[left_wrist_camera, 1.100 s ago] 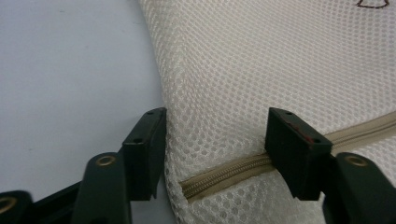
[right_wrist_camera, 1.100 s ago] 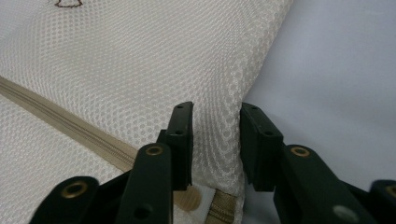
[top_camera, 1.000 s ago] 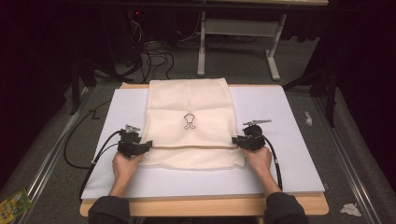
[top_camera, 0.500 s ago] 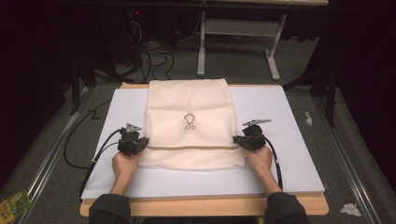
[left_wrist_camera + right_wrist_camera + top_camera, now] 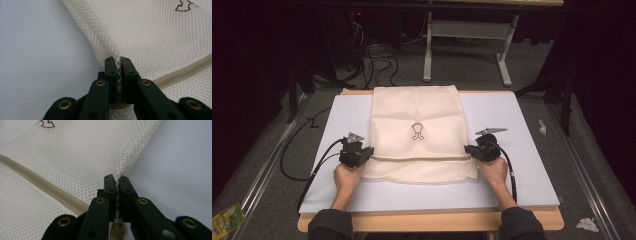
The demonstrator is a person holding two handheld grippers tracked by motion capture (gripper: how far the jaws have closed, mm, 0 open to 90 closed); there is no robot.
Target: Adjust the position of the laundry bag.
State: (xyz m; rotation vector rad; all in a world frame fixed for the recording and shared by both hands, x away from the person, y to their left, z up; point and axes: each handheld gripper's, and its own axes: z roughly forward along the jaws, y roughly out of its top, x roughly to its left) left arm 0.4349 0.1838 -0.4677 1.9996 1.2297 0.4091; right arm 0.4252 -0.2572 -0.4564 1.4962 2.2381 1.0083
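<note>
A cream mesh bag (image 5: 417, 110) lies flat on the white board (image 5: 522, 115), with a small brown logo (image 5: 417, 131) and a beige zipper (image 5: 417, 158) running across it. My left gripper (image 5: 371, 150) sits at the bag's left edge. In the left gripper view the left gripper (image 5: 118, 60) is shut on a pinch of the mesh bag (image 5: 155, 32) just above the zipper (image 5: 185, 71). My right gripper (image 5: 467, 148) is at the bag's right edge. In the right gripper view the right gripper (image 5: 117, 178) is shut on the edge of the mesh bag (image 5: 75, 152) near the zipper (image 5: 37, 182).
The board rests on a wooden table (image 5: 427, 220) whose front edge shows below my forearms. Cables (image 5: 377, 60) and a metal frame (image 5: 462, 35) stand on the floor beyond. Paper scraps (image 5: 543, 126) lie to the right, and a green packet (image 5: 224, 222) lies at lower left.
</note>
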